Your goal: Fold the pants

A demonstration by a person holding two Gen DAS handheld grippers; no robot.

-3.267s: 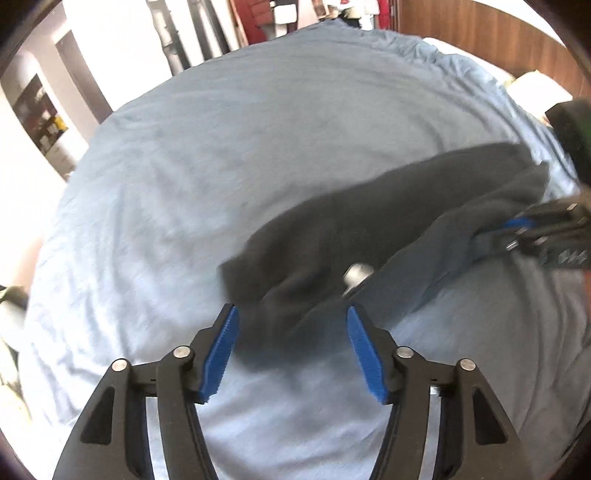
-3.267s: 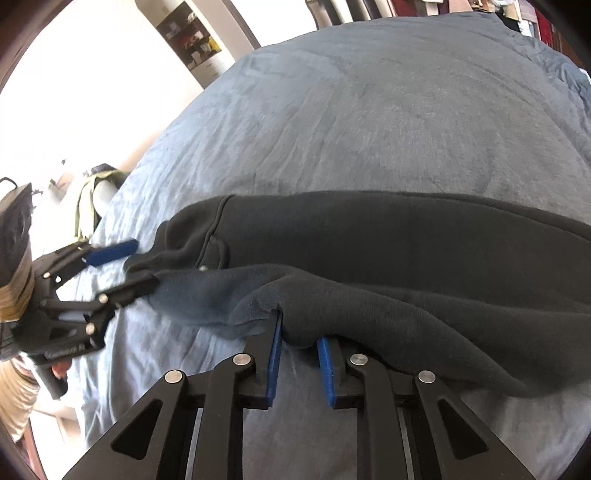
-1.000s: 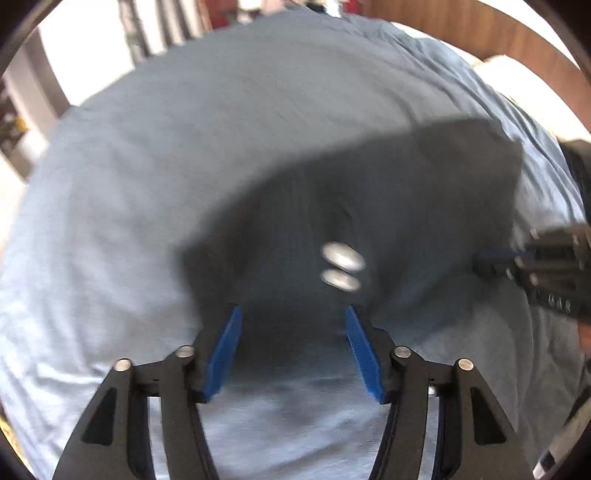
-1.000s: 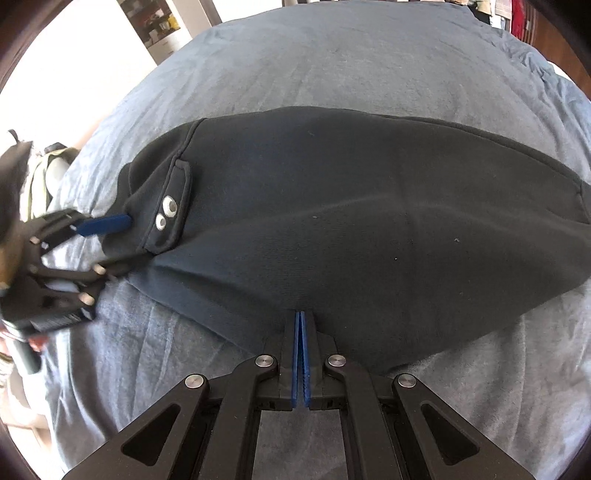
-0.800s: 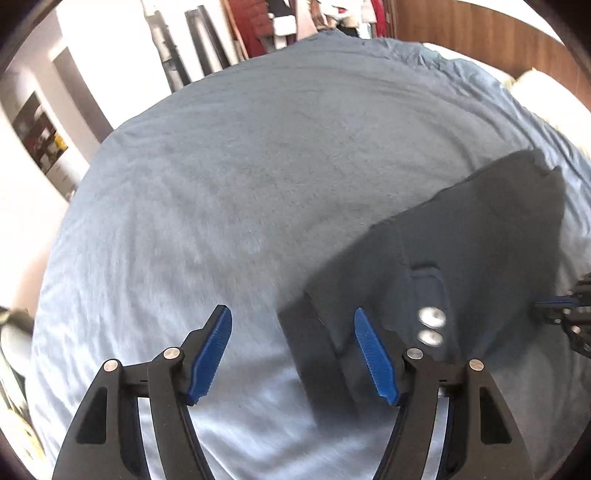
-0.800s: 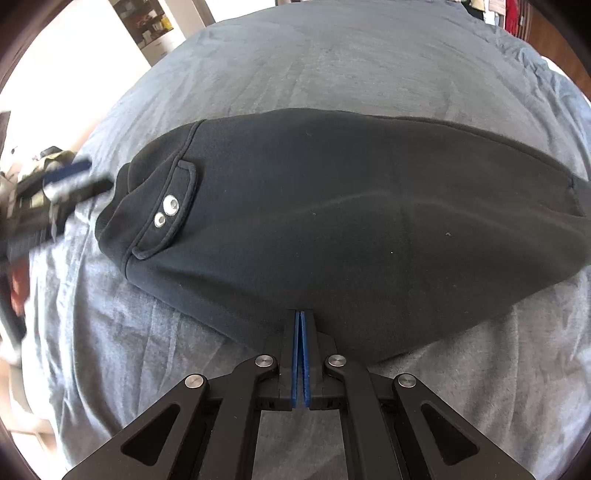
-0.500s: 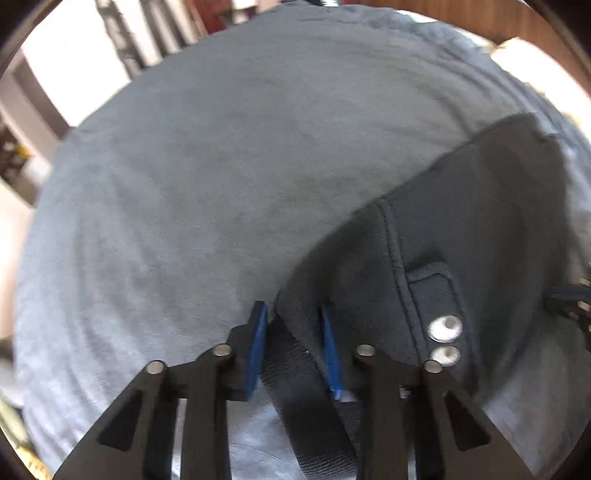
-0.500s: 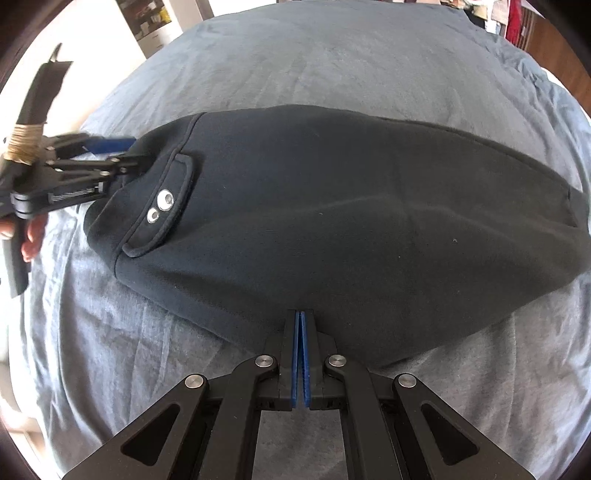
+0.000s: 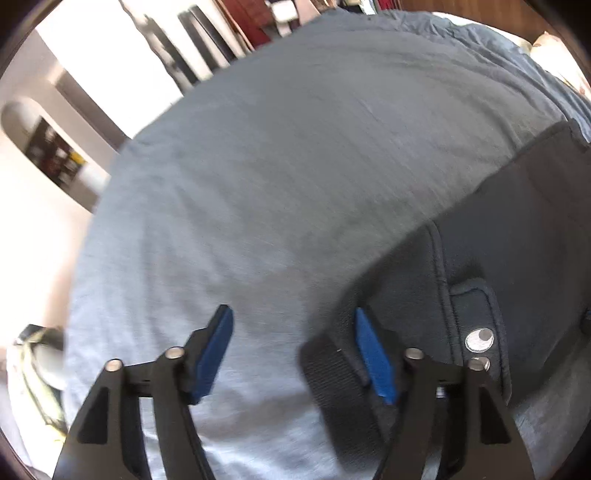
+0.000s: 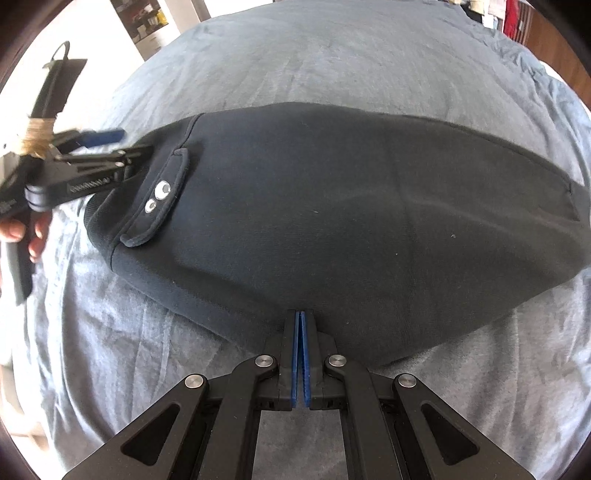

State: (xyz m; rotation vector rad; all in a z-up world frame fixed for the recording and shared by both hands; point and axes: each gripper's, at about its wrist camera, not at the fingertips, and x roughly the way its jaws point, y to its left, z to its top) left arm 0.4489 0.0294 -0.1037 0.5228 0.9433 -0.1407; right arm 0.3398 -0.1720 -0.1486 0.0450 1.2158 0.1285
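Dark folded pants (image 10: 332,206) lie flat on a grey-blue bedspread (image 10: 332,55). The left gripper (image 9: 293,350), jaws just opened wide, sits at the waistband corner, gripping nothing. The right gripper (image 10: 299,354) is fully closed at the pants' near edge; whether it pinches cloth is unclear.

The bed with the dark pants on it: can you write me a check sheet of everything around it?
Surface: grey-blue bed cover, softly wrinkled.
Job's things: dark pants lying flat; pocket flap with two silver snaps faces up.
Clutter: nothing seen on the bed.
Grippers: left gripper open, jaws just opened, beside the waistband; right gripper shut at the pants' near edge.
Cables: nothing seen.
Surroundings: white walls, wall shelf, wooden headboard.
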